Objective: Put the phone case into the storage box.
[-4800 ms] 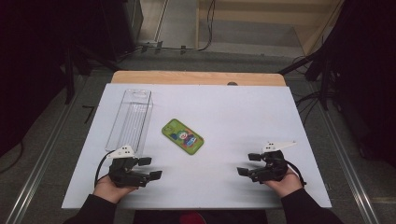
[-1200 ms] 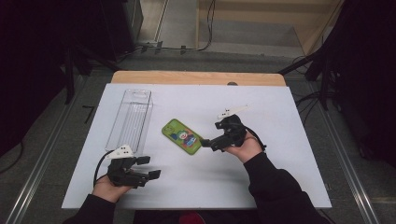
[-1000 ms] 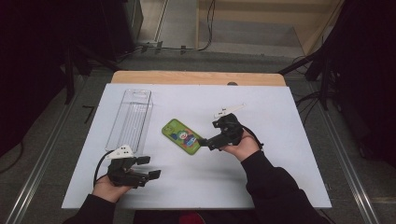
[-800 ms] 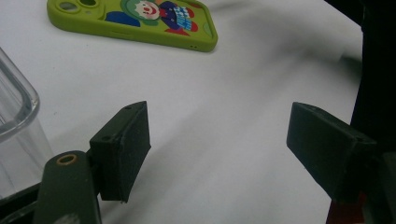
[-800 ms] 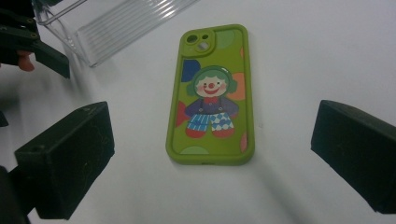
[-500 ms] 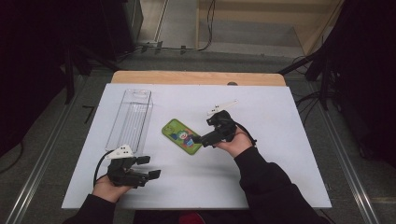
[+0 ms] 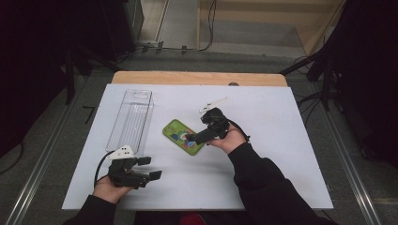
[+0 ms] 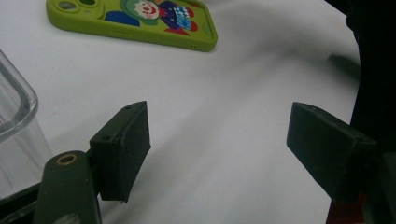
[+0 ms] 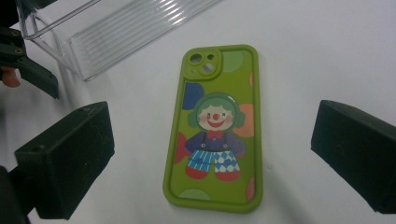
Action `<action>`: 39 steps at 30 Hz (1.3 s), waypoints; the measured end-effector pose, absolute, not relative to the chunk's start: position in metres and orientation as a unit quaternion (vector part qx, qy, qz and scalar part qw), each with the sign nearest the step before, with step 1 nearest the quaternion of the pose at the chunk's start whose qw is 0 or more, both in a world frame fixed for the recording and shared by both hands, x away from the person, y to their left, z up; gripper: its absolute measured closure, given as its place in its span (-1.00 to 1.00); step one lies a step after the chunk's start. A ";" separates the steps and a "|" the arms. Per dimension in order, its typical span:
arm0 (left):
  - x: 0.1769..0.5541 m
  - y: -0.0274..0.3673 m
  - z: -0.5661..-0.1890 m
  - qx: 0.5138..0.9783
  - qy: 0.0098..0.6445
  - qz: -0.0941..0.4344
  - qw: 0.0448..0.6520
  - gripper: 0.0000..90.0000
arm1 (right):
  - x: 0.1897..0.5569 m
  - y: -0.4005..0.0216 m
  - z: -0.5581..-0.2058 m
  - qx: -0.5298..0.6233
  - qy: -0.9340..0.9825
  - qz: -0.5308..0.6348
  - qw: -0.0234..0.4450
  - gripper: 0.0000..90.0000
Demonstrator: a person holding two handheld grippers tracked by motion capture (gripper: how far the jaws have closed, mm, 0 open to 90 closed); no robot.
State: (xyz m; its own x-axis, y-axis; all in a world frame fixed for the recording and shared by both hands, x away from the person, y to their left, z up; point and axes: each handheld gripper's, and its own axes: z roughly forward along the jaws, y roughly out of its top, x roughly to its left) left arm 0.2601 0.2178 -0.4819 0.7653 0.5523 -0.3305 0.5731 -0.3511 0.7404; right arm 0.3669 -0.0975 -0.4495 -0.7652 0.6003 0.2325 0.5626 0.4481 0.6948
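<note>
Two grippers worked at a white table [image 7: 281, 178], and we describe it from left to right. At the near left, our left gripper [image 7: 149, 168] rested low by the table's front edge, its jaws spread with nothing between them. Just beyond it stood a clear plastic bin [image 7: 131, 119], long and narrow, with nothing in it that we could see. Near the middle of the table lay a green phone case [image 7: 180, 136], flat, picture side up, with a clown figure on it. It was apart from the bin, a little to the bin's right. Our right gripper [image 7: 190, 138] hovered at the case's right end, jaws spread wide to either side of the case and not touching it in the right gripper view [image 9: 212, 154].

We judged the case light, rubbery and somewhat bendable, not fragile, and not likely to slip from the pads. Lying flat, it offered little height to catch. The best hold looked to be across its two long edges, near the middle, so it would not swing or flex.

Compared with a few seconds earlier, our right hand had left the near right corner and crossed to the case. The left hand, the bin and the case lay where they had been.
</note>
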 end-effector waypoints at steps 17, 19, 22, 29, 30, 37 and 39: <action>0.260 0.219 -0.482 0.819 0.345 -0.014 0.457 -0.50 | 0.375 -0.068 -0.459 0.341 0.855 0.390 0.033 -1.00; 0.260 0.219 -0.482 0.820 0.344 -0.014 0.457 -0.50 | 0.376 -0.068 -0.460 0.340 0.856 0.389 0.031 -1.00; 0.260 0.219 -0.482 0.821 0.343 -0.014 0.457 -0.50 | 0.376 -0.067 -0.461 0.341 0.857 0.386 0.025 -1.00; 0.260 0.219 -0.482 0.821 0.342 -0.015 0.457 -0.50 | 0.376 -0.065 -0.466 0.344 0.860 0.377 0.028 -1.00; 0.259 0.219 -0.482 0.821 0.342 -0.015 0.457 -0.50 | 0.376 -0.065 -0.468 0.343 0.860 0.376 0.030 -1.00; 0.259 0.219 -0.482 0.821 0.342 -0.015 0.457 -0.50 | 0.376 -0.063 -0.478 0.347 0.866 0.359 0.032 -1.00; 0.259 0.219 -0.482 0.821 0.341 -0.015 0.457 -0.50 | 0.376 -0.063 -0.479 0.348 0.866 0.358 0.031 -1.00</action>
State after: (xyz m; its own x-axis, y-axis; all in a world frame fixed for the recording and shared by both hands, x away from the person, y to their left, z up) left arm 0.2590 0.2189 -0.4816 0.7664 0.5472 -0.3365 0.5743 -0.3489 0.7406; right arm 0.3764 -0.0633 -0.4791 -0.7553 0.6256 0.1955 0.5810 0.5010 0.6414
